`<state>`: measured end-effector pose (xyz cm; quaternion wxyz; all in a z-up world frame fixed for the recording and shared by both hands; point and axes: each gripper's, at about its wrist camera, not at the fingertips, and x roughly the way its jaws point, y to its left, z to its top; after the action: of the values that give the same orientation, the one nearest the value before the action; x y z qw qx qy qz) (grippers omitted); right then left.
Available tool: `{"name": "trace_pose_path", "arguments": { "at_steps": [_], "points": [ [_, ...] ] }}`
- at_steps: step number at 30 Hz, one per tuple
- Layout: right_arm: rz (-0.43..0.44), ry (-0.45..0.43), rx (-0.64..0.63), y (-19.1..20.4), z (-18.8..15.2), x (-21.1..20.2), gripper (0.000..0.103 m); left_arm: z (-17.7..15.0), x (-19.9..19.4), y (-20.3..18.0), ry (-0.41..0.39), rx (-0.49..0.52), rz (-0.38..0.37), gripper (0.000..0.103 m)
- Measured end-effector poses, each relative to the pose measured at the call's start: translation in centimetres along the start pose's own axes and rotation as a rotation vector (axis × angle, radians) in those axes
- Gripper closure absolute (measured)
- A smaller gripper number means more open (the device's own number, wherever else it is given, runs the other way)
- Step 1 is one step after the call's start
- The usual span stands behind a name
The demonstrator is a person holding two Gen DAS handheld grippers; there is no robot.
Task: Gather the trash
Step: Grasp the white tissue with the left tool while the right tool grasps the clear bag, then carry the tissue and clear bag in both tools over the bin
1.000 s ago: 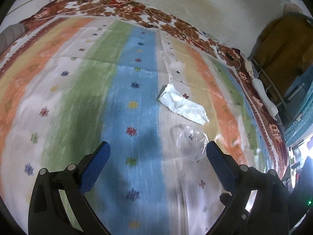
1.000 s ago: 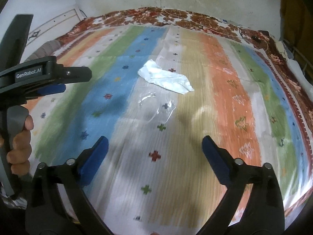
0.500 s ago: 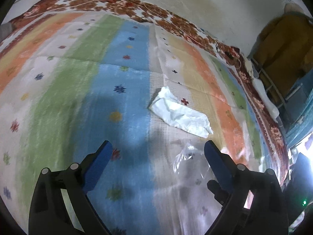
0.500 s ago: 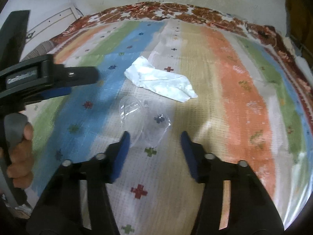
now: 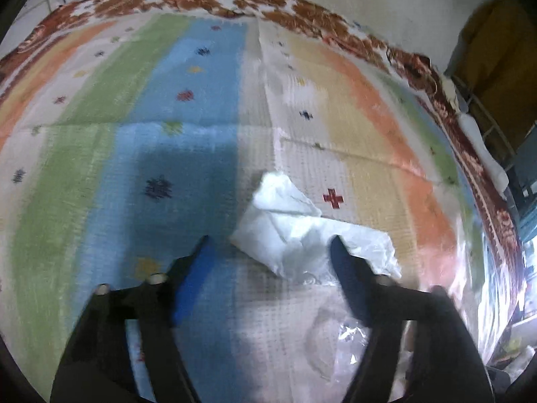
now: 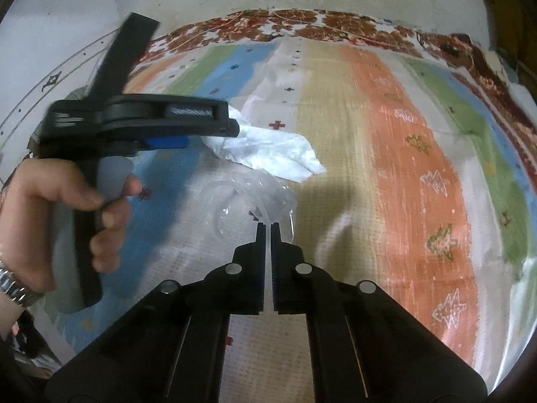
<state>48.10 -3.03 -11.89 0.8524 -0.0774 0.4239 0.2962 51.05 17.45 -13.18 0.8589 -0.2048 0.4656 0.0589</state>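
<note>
A crumpled white tissue [image 5: 295, 231] lies on the striped bedspread [image 5: 117, 154]; it also shows in the right wrist view [image 6: 272, 151]. My left gripper [image 5: 272, 245] is open, its fingers on either side of the tissue's near end. A clear plastic wrapper [image 6: 248, 201] lies just in front of the tissue, and also shows in the left wrist view [image 5: 339, 342]. My right gripper [image 6: 267, 225] is shut on the wrapper's near edge. In the right wrist view the left gripper [image 6: 208, 131] hovers over the tissue's left end.
The bedspread [image 6: 402, 154] covers a bed against a pale wall. A red floral border [image 5: 302, 6] runs along its far edge. Furniture and clutter [image 5: 496, 67] stand past the bed's right side.
My right gripper has moved forward and closed on the clear wrapper. My left gripper has moved forward to the tissue and its fingers have narrowed around it.
</note>
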Motion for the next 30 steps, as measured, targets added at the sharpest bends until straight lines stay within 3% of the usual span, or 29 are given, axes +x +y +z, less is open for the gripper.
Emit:
{"name": "trace_pose_path", "arguments": {
  "at_steps": [2,3,5,11,18,30],
  "points": [
    [0.001,0.004,0.001,-0.3,-0.1,0.0,0.101,-0.5,0.6,-0.6,0.009,0.043,0.071,0.082],
    [-0.001,0.004,-0.004,-0.4,-0.2,-0.1,0.101,-0.7,0.6,-0.8,0.006,0.054,0.068,0.091],
    [-0.011,0.003,-0.014,-0.3,-0.3,-0.2,0.101,-1.0,0.1,-1.1,-0.008,0.069,0.058,0.098],
    [-0.034,0.004,-0.064,0.4,-0.3,-1.7,0.102,-1.7,-4.4,-0.6,-0.101,0.01,0.006,0.099],
    [-0.053,-0.033,-0.137,2.4,0.3,-6.0,0.102,-4.0,-11.1,-1.8,-0.169,0.04,0.012,0.099],
    [-0.023,-0.064,-0.105,3.7,-2.3,-14.0,0.102,-8.6,-21.1,-0.7,-0.196,0.026,0.026,0.099]
  ]
}}
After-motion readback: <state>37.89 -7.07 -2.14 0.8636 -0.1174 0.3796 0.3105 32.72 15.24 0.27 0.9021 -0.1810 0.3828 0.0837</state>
